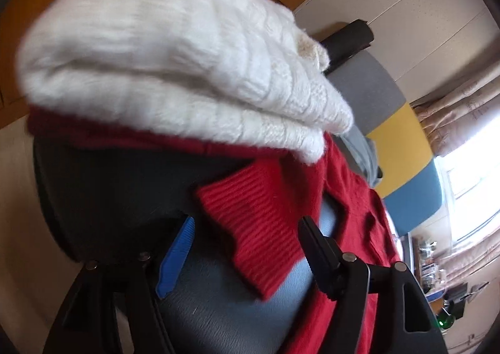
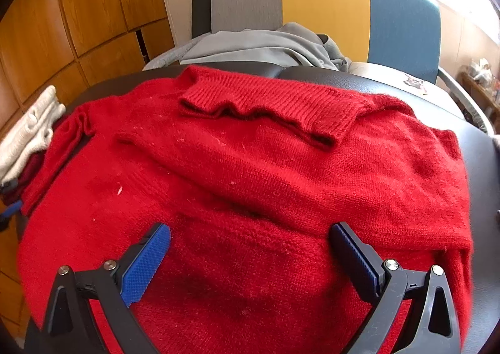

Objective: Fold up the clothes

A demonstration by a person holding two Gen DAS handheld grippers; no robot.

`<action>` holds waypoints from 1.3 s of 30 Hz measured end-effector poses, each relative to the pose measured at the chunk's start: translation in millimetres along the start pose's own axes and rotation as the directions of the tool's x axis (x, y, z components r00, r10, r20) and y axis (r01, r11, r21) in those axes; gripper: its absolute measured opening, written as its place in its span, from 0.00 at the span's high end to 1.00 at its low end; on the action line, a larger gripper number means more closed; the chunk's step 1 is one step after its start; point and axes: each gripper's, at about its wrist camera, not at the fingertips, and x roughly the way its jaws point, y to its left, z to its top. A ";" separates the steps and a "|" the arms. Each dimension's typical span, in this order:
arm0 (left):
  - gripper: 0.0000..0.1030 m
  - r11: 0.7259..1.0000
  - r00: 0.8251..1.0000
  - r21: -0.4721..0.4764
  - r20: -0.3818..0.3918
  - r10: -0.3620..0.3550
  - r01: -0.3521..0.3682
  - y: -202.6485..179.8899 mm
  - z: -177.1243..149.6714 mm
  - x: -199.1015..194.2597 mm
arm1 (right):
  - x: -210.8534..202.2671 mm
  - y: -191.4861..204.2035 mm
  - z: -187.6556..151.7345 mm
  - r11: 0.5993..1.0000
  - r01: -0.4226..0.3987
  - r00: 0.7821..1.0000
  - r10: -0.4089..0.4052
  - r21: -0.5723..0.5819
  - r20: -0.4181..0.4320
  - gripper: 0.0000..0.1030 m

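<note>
left hand-held gripper (image 1: 245, 247) wide, cuff (image 1: 250, 229) between jaws, ungripped | right hand-held gripper (image 2: 250, 255) wide, empty, over red sweater (image 2: 250, 166) at frame centre | risk: white pile (image 1: 162, 51), upper left, may be knocked; cuff may be missed

A black leather-like surface (image 2: 478, 166) carries the clothes. A red knit sweater (image 2: 250, 182) lies spread across most of it, filling the frame's centre. At the far left edge sits a folded white knit (image 2: 28, 132) atop a dark red garment (image 2: 26, 176). A grey garment (image 2: 265, 44) lies crumpled at the upper centre, behind the sweater
</note>
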 end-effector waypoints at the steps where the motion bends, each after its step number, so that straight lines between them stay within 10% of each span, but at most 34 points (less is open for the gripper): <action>1: 0.33 1.000 1.000 0.012 -0.003 0.022 -0.022 -6.2 1.8 4.9 | 0.6 1.1 0.1 1.000 0.007 1.000 -0.008 -0.005 -0.003 0.00; 3: 0.38 0.998 0.998 0.025 -0.013 0.054 -0.054 -16.3 3.9 14.7 | 1.4 2.4 0.2 1.000 0.018 1.000 -0.018 -0.012 -0.007 0.00; 6: 0.94 0.999 0.998 -0.029 -0.069 0.012 -0.014 -21.2 4.9 31.1 | 2.1 3.3 0.4 0.999 0.027 1.000 -0.027 -0.018 -0.010 0.00; 14: 0.94 0.991 0.991 -0.005 0.020 -0.133 0.133 -75.2 33.8 17.9 | 1.0 2.6 -0.4 1.000 0.019 1.000 -0.020 -0.013 -0.005 0.00; 20: 0.94 0.946 0.952 0.160 0.071 -0.297 0.283 -167.6 58.0 -2.1 | -0.9 0.6 -1.1 1.000 0.004 1.000 -0.004 -0.002 0.002 0.00; 26: 0.94 0.833 0.909 0.368 -0.102 -0.405 0.412 -273.9 27.6 9.7 | -2.5 -1.2 -1.6 1.000 -0.010 1.000 0.010 0.008 0.008 0.00; 33: 0.88 0.721 0.848 0.466 -0.408 -0.339 0.513 -326.1 -83.7 68.2 | -3.3 -2.7 -1.2 1.000 -0.021 1.000 0.021 0.017 0.012 0.00; 39: 0.63 0.781 0.804 0.293 -0.437 -0.404 0.552 -279.3 -104.2 81.2 | -2.3 0.5 -0.3 1.000 -0.007 1.000 0.007 0.005 -0.001 0.00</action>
